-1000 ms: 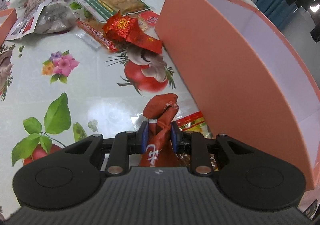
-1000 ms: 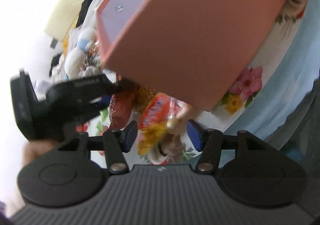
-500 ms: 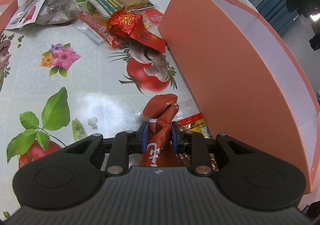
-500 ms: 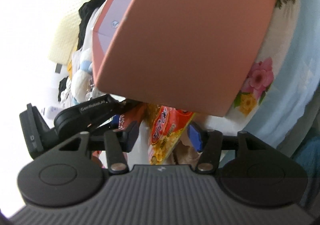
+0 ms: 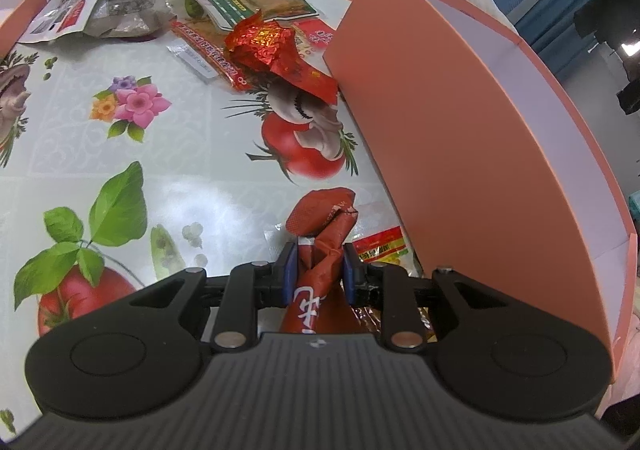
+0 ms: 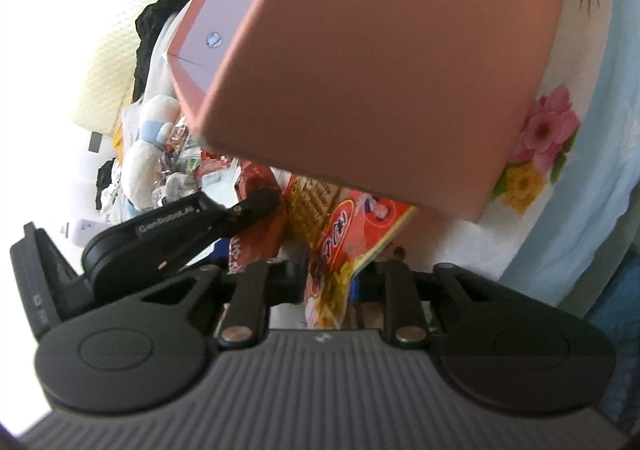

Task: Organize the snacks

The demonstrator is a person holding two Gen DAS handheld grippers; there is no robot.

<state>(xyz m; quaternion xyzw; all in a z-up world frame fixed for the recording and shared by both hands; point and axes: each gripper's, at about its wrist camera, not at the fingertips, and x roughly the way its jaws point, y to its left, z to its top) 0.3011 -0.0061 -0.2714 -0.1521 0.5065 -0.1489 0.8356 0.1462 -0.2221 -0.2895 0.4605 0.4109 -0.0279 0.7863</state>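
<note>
Beside pink box (image 5: 460,154), gripped snack packets (image 5: 320,270)

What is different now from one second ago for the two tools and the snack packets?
The right tool came onto the orange-yellow snack packet: a second ago its jaws stood wide with the packet ahead of them; now the packet lies between them and they are closing on it. The left tool stays shut on the dark red packet, in place beside the pink box.
</note>
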